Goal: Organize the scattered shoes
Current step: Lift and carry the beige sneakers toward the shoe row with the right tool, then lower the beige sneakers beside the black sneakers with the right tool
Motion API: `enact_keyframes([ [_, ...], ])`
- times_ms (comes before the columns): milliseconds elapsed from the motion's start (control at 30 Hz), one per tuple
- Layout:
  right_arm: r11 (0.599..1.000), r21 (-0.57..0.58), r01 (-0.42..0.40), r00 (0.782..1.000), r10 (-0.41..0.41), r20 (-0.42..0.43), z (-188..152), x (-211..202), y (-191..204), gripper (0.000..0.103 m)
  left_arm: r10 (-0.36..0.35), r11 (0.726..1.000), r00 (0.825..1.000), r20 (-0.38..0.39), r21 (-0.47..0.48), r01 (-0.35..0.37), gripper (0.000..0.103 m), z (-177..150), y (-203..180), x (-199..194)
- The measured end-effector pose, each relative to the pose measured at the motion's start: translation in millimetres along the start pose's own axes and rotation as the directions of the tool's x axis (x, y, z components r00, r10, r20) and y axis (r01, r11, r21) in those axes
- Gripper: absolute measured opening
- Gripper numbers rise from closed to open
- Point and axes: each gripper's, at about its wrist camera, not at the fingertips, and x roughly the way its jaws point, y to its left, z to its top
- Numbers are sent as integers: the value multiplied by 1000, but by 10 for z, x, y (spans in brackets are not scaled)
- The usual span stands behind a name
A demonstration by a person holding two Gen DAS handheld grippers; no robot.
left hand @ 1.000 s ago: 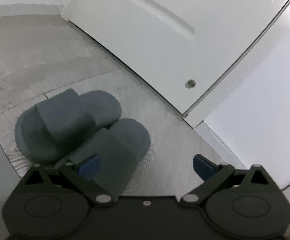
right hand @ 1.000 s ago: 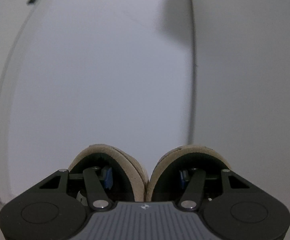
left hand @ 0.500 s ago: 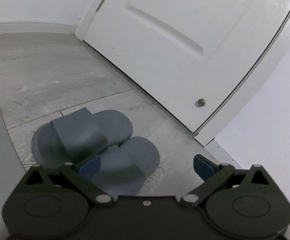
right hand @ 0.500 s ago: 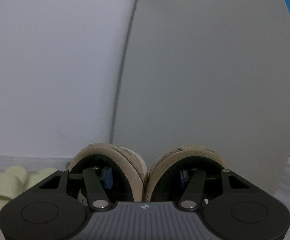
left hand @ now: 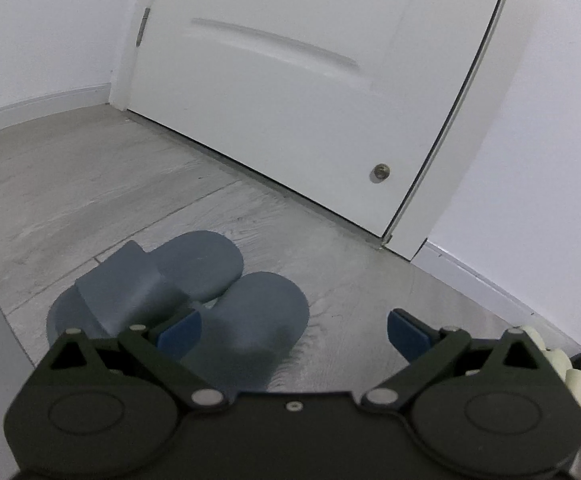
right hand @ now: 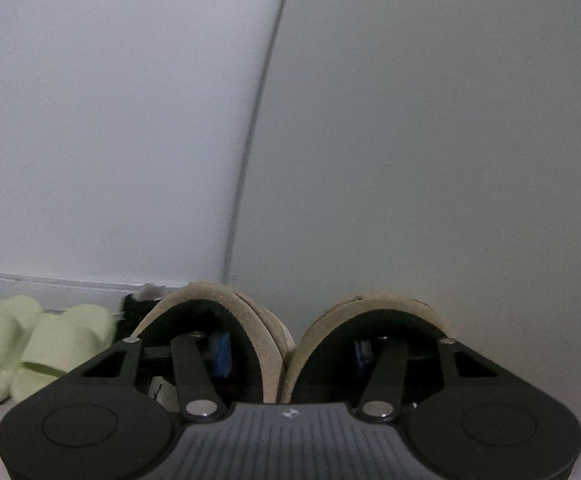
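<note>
Blue-grey slides [left hand: 194,300] lie as a pair on the pale wood-grain floor [left hand: 70,184], side by side and touching. Long axes run from 7 o'clock to 1 o'clock in the left wrist view, open heel ends toward the white door [left hand: 290,100] at 12 o'clock. The left gripper [left hand: 292,326] hangs above them spread wide and empty, one blue pad over the nearer slide's strap. Open floor lies at 10 o'clock and at 3 o'clock up to the skirting.

Tan suede shoes [right hand: 290,344] are pinched together by the right gripper [right hand: 288,354], one finger inside each shoe opening and the inner walls pressed between them, toes pointing forward at 12 o'clock toward a plain wall [right hand: 430,140]. Pale green slides [right hand: 30,344] sit paired at 9 o'clock against the skirting, beside a dark item that is too hidden to identify.
</note>
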Motion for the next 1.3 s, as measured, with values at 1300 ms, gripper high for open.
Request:
enact_keyframes([
  [1300,952,86,-295,769,290,-569,-297,1519,373,44,2,1000,1000,-8,-17,-3,101,6,34,44],
])
